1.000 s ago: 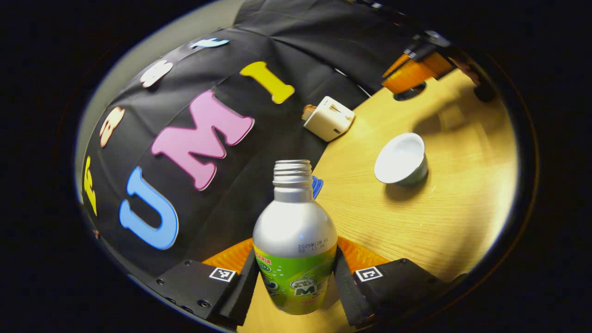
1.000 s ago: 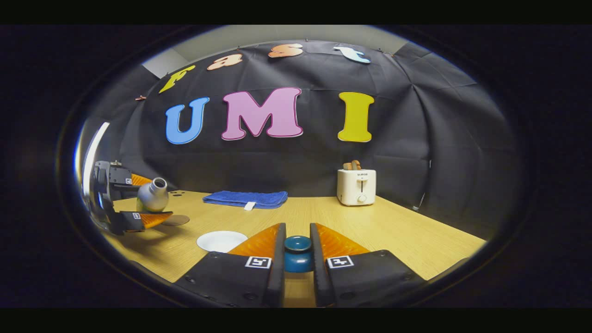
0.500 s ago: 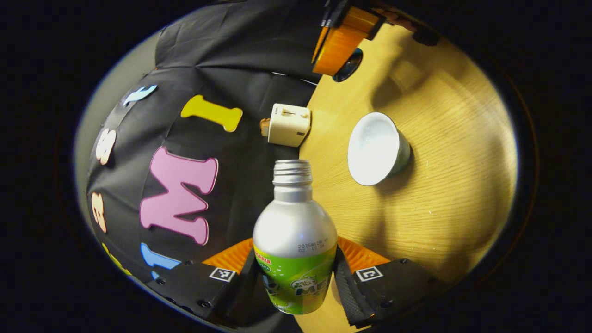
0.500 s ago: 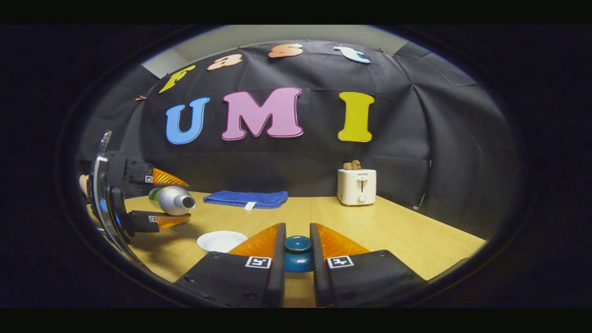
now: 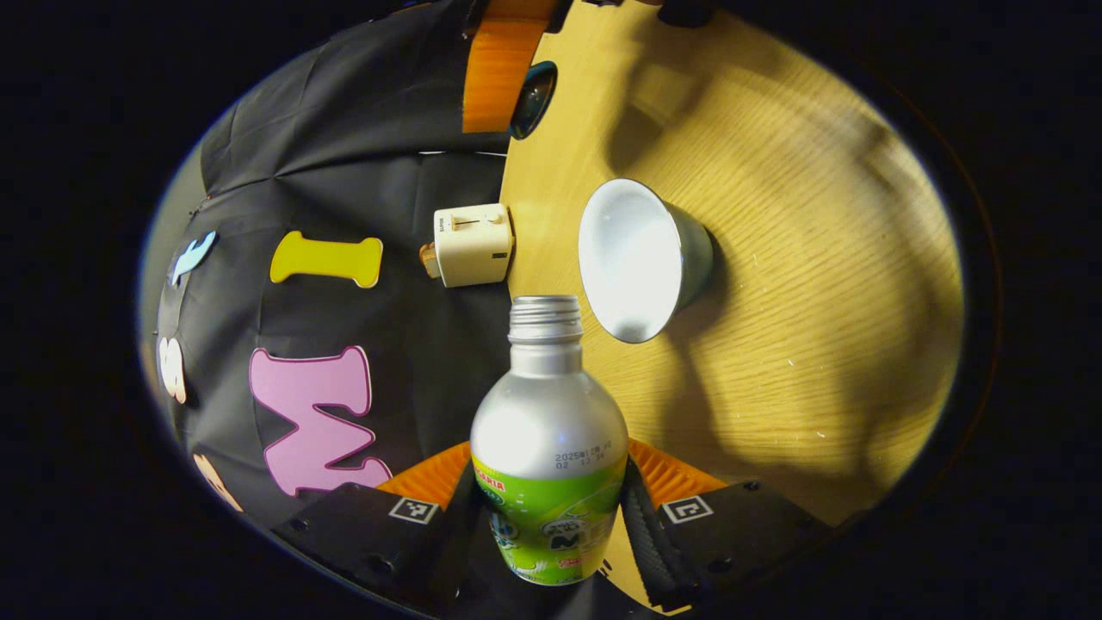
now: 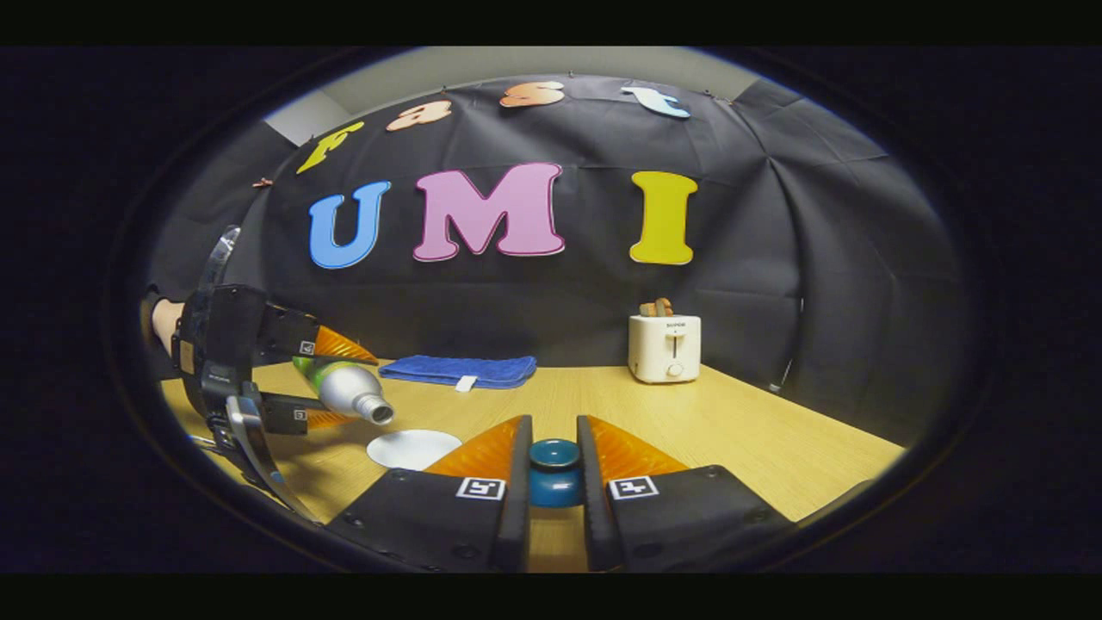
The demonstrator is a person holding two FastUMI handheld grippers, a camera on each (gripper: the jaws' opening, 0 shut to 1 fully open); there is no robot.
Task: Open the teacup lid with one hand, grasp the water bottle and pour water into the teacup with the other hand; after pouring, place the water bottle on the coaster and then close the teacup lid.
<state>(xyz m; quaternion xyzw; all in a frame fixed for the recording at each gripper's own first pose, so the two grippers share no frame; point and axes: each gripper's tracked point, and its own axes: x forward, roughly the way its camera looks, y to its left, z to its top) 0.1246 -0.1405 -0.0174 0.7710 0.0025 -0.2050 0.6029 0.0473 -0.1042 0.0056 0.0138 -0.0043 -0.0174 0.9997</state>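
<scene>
My left gripper (image 5: 551,508) is shut on a silver bottle with a green label (image 5: 549,448), uncapped, tilted so its mouth points down toward the open white-lined teacup (image 5: 637,258). In the right gripper view the same bottle (image 6: 344,389) hangs slanted just above the teacup's rim (image 6: 413,448), held by the left gripper (image 6: 331,383). My right gripper (image 6: 554,474) is shut on the knob of the blue teacup lid (image 6: 554,474), held off to the cup's side. That lid (image 5: 529,86) also shows at the top of the left gripper view.
A white toaster (image 6: 664,347) stands at the back of the wooden table (image 6: 732,439), and a folded blue cloth (image 6: 458,370) lies near the booth wall. A hand (image 6: 162,320) holds the left gripper at the far left.
The left gripper has rolled the bottle further over and brought it closer to the cup, its mouth now pointing downward. The right gripper with the lid has stayed still.
</scene>
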